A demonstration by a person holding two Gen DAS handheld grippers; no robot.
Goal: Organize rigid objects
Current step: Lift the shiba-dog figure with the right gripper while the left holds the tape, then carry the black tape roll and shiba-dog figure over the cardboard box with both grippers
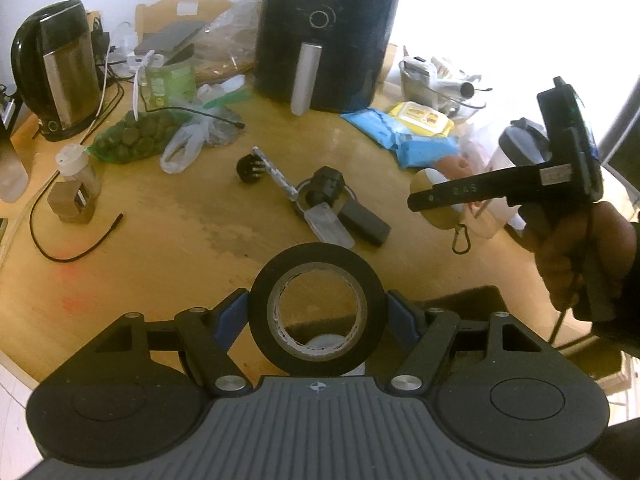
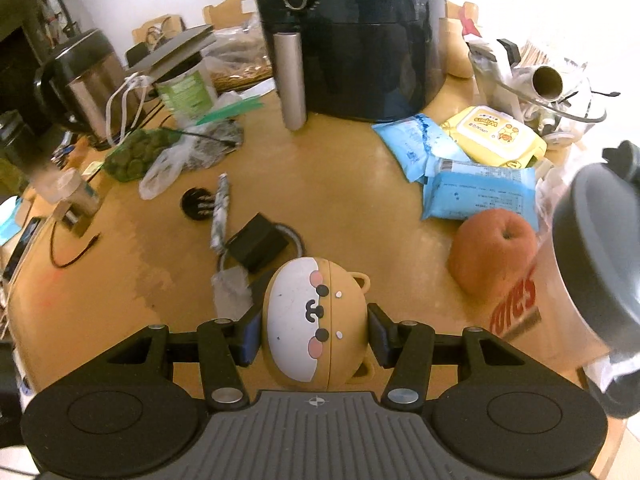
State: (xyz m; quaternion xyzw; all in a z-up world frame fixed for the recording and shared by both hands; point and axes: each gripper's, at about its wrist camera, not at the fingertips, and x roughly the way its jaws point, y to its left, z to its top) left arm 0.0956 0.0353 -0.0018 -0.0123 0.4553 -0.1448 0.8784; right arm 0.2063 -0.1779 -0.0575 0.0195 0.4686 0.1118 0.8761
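Left wrist view: left gripper (image 1: 318,316) jaws set fairly wide, clamped on black tape roll (image 1: 318,310), roll upright between pads, hole facing camera, lifted above wooden table (image 1: 160,248). Beyond jaws: black adapter (image 1: 326,188) beside clear plastic piece (image 1: 330,226); air fryer (image 1: 326,36) further off. Right of jaws, right gripper (image 1: 440,196) held by hand (image 1: 576,252).

Right wrist view: right gripper (image 2: 314,330) jaws part closed, pinching bear-face case (image 2: 316,320) by its sides, off table. Right and ahead of jaws: apple (image 2: 494,250), wipes packs (image 2: 476,188).
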